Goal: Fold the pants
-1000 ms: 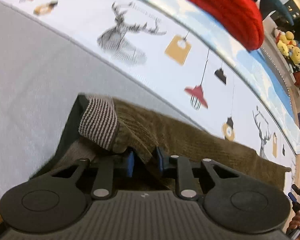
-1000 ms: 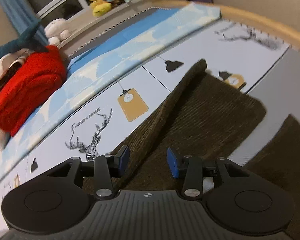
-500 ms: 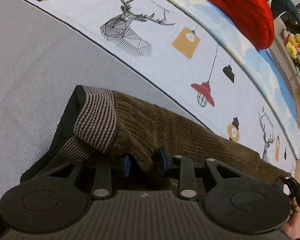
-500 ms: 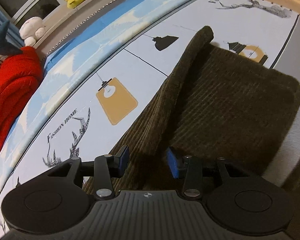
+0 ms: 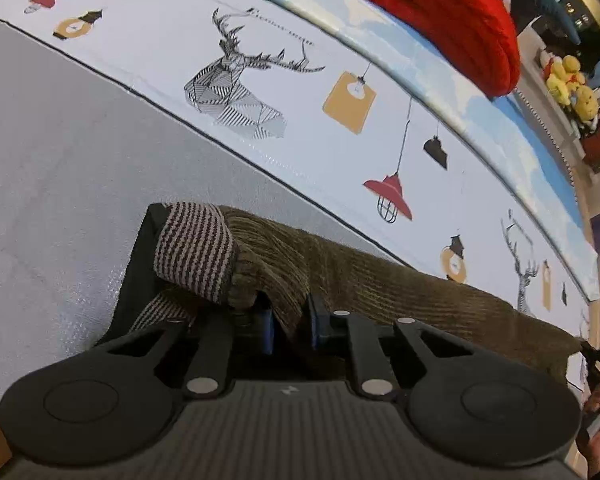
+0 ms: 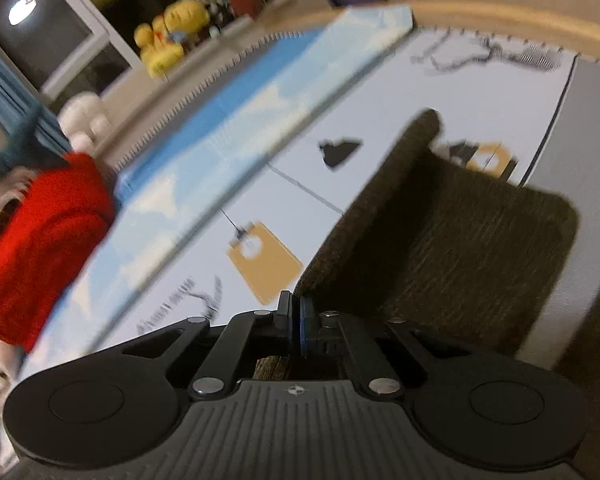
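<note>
A printed cloth (image 5: pixel 260 40) covers the tabletop (image 6: pixel 500 14), with a plain grey band (image 5: pixel 60 160) on the near side, a white band of stags and hanging lamps beyond it, then a sky-blue strip farthest off. Brown corduroy pants (image 5: pixel 380 280) lie across grey and white. A red knit (image 5: pixel 440 12) sits on the blue strip.

A: Right gripper (image 6: pixel 295 320) state?
B: Jaws were closed together at the near edge of the brown corduroy pants (image 6: pixel 452 240); whether fabric was pinched, unclear.
A: Surroundings?
B: Printed sheet (image 6: pixel 204 216); red knit (image 6: pixel 40 248) at left. Frame was blurred.
</note>
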Available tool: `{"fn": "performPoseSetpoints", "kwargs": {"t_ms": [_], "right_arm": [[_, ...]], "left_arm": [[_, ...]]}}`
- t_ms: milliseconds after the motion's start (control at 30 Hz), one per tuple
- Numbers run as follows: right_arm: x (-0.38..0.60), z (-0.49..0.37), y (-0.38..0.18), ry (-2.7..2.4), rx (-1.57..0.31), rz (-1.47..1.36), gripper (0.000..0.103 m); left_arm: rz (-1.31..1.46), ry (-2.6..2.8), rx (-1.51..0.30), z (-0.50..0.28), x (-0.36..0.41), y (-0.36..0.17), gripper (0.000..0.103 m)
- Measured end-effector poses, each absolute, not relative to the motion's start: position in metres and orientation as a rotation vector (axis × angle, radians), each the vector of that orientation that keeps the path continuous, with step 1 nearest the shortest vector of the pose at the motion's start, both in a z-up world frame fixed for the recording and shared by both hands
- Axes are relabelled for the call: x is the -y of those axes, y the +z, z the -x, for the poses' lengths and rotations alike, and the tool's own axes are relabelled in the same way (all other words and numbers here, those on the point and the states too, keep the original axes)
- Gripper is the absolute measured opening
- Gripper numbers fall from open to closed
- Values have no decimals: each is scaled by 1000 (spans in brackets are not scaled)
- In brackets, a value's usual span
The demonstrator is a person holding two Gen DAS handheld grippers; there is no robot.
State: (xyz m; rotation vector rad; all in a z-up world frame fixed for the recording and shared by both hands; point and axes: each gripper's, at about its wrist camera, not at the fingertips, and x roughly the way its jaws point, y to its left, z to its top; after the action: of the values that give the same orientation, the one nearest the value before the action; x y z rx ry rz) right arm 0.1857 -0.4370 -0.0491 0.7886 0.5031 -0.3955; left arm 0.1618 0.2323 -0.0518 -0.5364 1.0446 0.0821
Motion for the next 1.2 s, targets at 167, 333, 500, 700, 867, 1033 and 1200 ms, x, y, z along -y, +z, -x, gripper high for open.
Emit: {"fn": "performPoseSetpoints", "kwargs": {"t_ms": [167,333,500,700,867,1033,1200], "right_arm": [[437,-116,-10,-412,-406,-829,2],[432,-36,4,-437,-406,-824,2],[437,17,-39,-510,-642,-874,2],[444,39,-106,-506,-859,-964,3],[464,52,-108,-535,-778,-956,7],[505,79,-122,-605,-654,-1121,17],[523,78,-132,-622,-617,-1177,25]], "left_arm": [[522,36,-1009,-141,-235,-40,14],[540,-5,-988,-117,-254,-34,12],[524,-9,-1061,-103,-267,-49,12],[477,-19,-1147,-104,-266,-68,12],[564,-6,-1163,-104,-277,-74,17],[525,-3,-1172,-107,-270,-76,27],[507,10,-1181,-112,-268,-79,27]]}}
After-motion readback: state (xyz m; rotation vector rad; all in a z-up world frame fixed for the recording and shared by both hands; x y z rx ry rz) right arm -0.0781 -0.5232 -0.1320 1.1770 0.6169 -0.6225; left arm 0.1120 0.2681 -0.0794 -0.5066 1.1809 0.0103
